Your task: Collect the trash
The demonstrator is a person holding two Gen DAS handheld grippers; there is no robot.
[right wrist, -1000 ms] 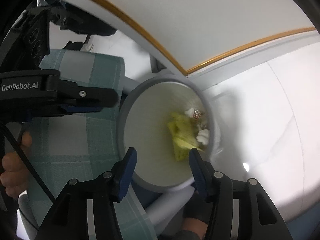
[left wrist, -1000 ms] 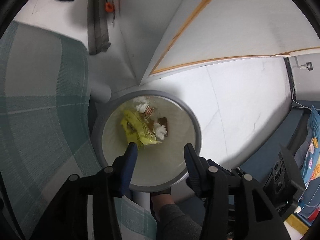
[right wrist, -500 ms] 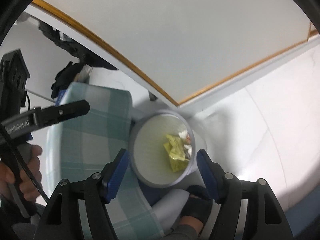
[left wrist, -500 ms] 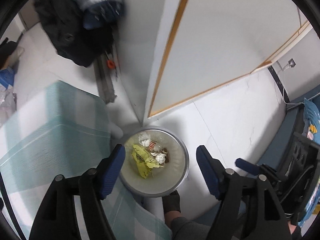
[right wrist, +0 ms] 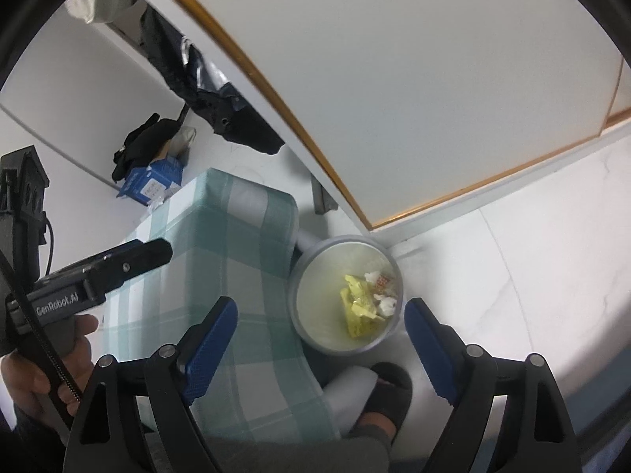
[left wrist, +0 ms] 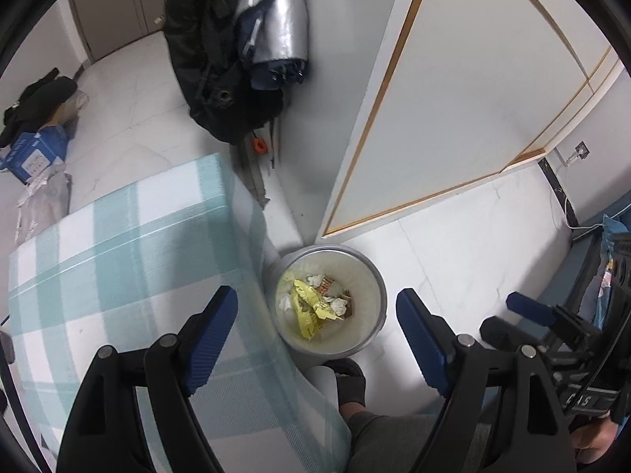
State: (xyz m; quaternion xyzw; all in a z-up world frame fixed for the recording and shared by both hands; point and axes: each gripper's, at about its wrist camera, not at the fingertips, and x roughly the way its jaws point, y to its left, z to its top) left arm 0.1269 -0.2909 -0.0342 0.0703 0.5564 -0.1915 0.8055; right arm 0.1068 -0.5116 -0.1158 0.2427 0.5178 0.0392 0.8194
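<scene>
Trash (left wrist: pixel 315 307) lying in the bin (left wrist: pixel 376 276), both grippers (left wrist: pixel 317 327) (right wrist: pixel 321 329) just opened wide and empty, collection apparently done

The right gripper (right wrist: pixel 317 339) is wide open above the bin (right wrist: pixel 311 264), nothing between its jaws, which have just been opening. In the bin lie a yellow wrapper (right wrist: pixel 361 309) and white tissues (right wrist: pixel 384 303). The bin stands beside a checked cushion (right wrist: pixel 236 244).

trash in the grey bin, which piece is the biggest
The crumpled yellow plastic wrapper, sprawling across the middle of the round grey bin. The other pieces are small: white tissue wads and a red-and-white printed scrap.
</scene>
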